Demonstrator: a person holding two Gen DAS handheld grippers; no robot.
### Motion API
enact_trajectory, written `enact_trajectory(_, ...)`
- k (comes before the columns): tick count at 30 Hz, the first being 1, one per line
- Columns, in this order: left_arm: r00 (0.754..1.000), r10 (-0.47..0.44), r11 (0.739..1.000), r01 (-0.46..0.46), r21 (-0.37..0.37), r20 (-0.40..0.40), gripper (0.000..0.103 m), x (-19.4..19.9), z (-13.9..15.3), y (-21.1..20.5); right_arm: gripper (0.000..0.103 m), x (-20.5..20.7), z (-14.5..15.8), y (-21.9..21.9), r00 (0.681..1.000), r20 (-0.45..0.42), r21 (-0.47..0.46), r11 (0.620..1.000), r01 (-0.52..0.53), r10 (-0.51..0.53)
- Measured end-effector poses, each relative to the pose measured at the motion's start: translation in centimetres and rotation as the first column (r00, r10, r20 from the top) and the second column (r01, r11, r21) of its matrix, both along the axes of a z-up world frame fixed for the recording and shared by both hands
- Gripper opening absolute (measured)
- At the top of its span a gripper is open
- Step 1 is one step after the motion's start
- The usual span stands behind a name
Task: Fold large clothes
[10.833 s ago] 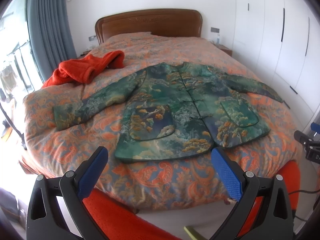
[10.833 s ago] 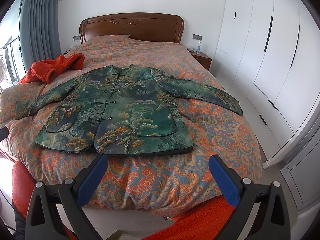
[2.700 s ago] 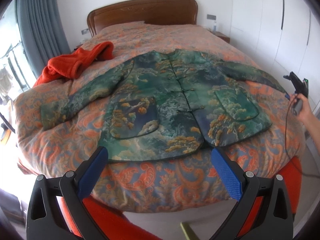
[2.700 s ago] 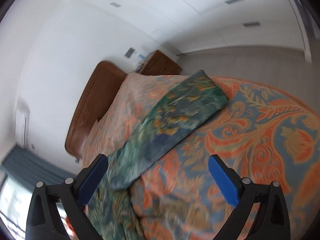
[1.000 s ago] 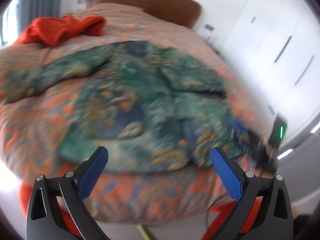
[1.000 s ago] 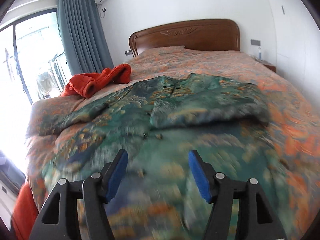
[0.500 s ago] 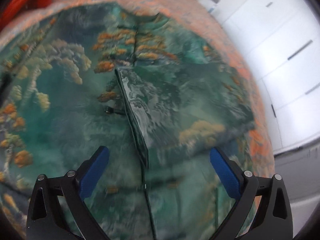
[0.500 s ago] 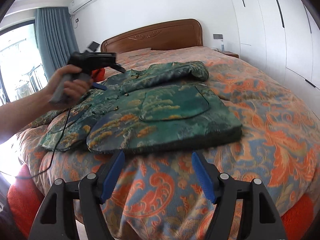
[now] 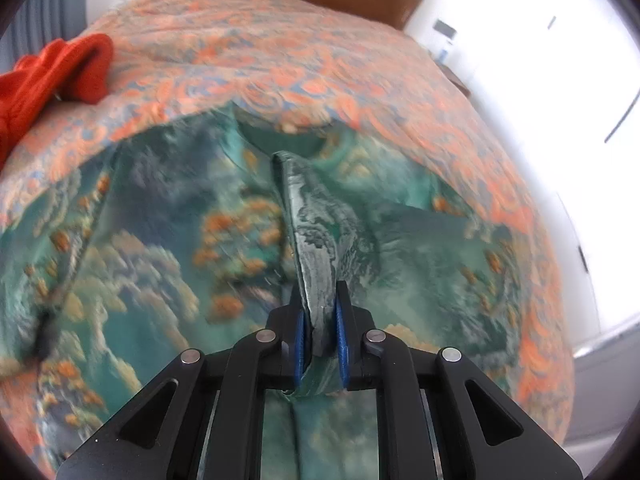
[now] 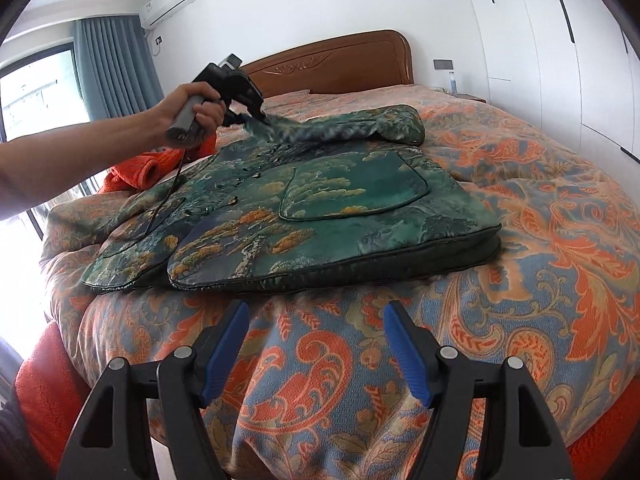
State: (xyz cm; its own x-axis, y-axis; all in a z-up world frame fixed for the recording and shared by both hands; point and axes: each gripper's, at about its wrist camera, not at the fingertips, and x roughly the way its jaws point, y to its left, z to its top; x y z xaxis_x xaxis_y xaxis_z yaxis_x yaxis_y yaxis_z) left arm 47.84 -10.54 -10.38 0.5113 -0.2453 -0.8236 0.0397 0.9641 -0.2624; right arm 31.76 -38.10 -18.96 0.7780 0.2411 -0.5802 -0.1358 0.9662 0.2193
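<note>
The green brocade jacket [image 10: 320, 216] lies face up across the near part of the bed [image 10: 540, 264], hem toward the foot, so both sides are in reach. Its right sleeve [image 10: 360, 130] is laid across the chest. The left hand-held gripper [image 9: 320, 320] has just been closing and now pinches that sleeve's cuff edge, probably to drag it straight (the cuff stands up between the blue pads). The right hand-held gripper [image 10: 316, 344] hangs spread over the bedspread near the hem, holding nothing, likely waiting for the hem corner. A red garment [image 10: 144, 172] sits far left, well apart.
</note>
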Motion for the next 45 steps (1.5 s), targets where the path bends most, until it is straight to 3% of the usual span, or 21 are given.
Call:
enact_trajectory(3, 0.998, 0.016, 0.999, -0.013, 0.046, -0.061, 0.016, 0.8, -3.5, 0.6, 0.071, 0.4, -0.3, -0.1, 1.000, -0.010, 0.005, 1.000, 0.005, -0.005)
enact_trajectory(5, 0.993, 0.038, 0.996, -0.029, 0.079, -0.113, 0.032, 1.0, -5.9, 0.7, 0.071, 0.8, -0.6, -0.2, 1.000, -0.028, 0.009, 1.000, 0.008, -0.008)
enact_trajectory(6, 0.990, 0.055, 0.995, -0.044, 0.086, -0.126, 0.047, 0.9, -6.7, 1.0, 0.071, 1.0, -0.7, -0.2, 0.999, -0.035, 0.011, 1.000, 0.008, -0.008)
enact_trajectory(7, 0.990, 0.067, 0.995, -0.057, 0.080, -0.126, 0.063, 0.7, -7.2, 1.2, 0.072, 1.1, -0.8, -0.3, 0.999, -0.043, 0.014, 1.000, 0.006, -0.005)
enact_trajectory(9, 0.991, 0.088, 0.996, -0.085, 0.028, -0.100, 0.077, -0.6, -7.0, 2.1, 0.072, 1.3, -0.8, -0.4, 0.999, -0.050, 0.023, 1.000, 0.004, -0.003)
enact_trajectory(13, 0.997, 0.055, 0.997, -0.057, -0.043, -0.061, 0.078, -4.0, -5.3, 3.4, 0.071, 2.1, 1.5, -1.6, 0.999, -0.044, 0.080, 0.997, 0.004, -0.001)
enact_trajectory(17, 1.000, -0.004, 0.999, 0.004, -0.037, 0.014, 0.081, -10.0, -3.5, 4.0, 0.072, 6.3, 6.1, -4.0, 1.000, 0.001, 0.053, 0.999, 0.011, -0.012)
enact_trajectory(19, 0.999, -0.021, 0.999, 0.023, -0.040, 0.036, 0.083, -12.6, -2.8, 4.3, 0.072, 10.6, 8.5, -5.4, 1.000, 0.017, 0.007, 1.000, 0.021, -0.022)
enact_trajectory(23, 0.996, -0.028, 0.999, 0.031, -0.041, 0.085, 0.084, -17.9, -1.9, 5.3, 0.071, 21.0, 10.4, -6.7, 0.998, -0.049, -0.060, 0.998, 0.026, -0.029)
enact_trajectory(27, 0.994, -0.021, 0.998, 0.027, -0.056, 0.108, 0.085, -22.6, -0.9, 6.2, 0.071, 32.4, 8.9, -6.0, 0.990, -0.138, -0.068, 0.996, -0.050, 0.040)
enact_trajectory(32, 0.995, 0.001, 0.998, 0.005, -0.061, 0.104, 0.086, -25.4, -1.2, 7.1, 0.072, 43.1, 2.8, -4.4, 0.973, -0.230, -0.136, 0.990, -0.041, 0.009)
enact_trajectory(35, 0.996, 0.017, 0.999, -0.013, -0.044, 0.086, 0.086, -26.6, -2.2, 7.8, 0.072, 45.1, -1.6, -3.2, 0.947, -0.322, -0.187, 0.981, -0.047, -0.016)
enact_trajectory(39, 0.999, 0.034, 0.998, -0.031, -0.060, 0.042, 0.086, -27.2, -4.0, 8.6, 0.072, 45.9, -3.9, -2.8, 0.927, -0.374, -0.188, 0.981, -0.044, -0.030)
enact_trajectory(42, 0.999, 0.039, 0.997, -0.036, -0.071, 0.035, 0.086, -27.2, -4.5, 8.9, 0.073, 47.0, -2.8, -2.4, 0.910, -0.415, -0.209, 0.975, -0.080, -0.015)
enact_trajectory(45, 0.997, 0.055, 0.997, -0.051, -0.062, 0.058, 0.086, -26.7, -4.3, 9.1, 0.073, 48.3, 0.9, -3.4, 0.944, -0.329, -0.145, 0.988, -0.044, -0.007)
